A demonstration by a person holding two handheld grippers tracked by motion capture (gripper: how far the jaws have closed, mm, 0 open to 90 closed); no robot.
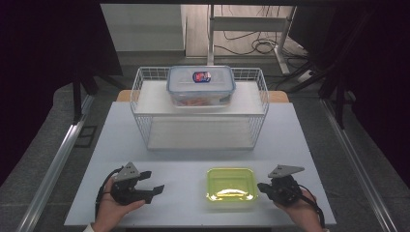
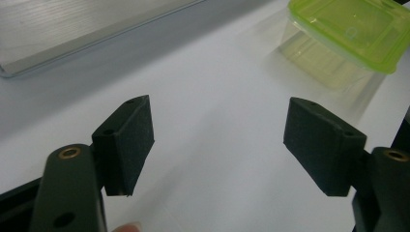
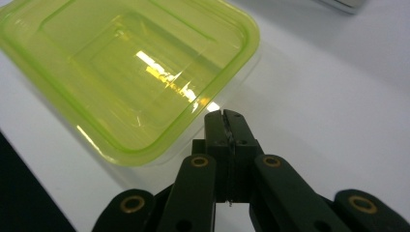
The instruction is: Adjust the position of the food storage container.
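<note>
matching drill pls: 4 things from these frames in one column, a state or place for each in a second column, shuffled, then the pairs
Things
1. left gripper
2. right gripper
3. green-lidded box
4. clear box with blue label

States or places
A. on the upper shelf of the wire rack
B. jaws shut, nothing between them, tip beside the green lid
C. on the table between the two grippers
D. jaws wide open, nothing between them

Pairs: 1-D, 2-B, 3-C, 4-A
</note>
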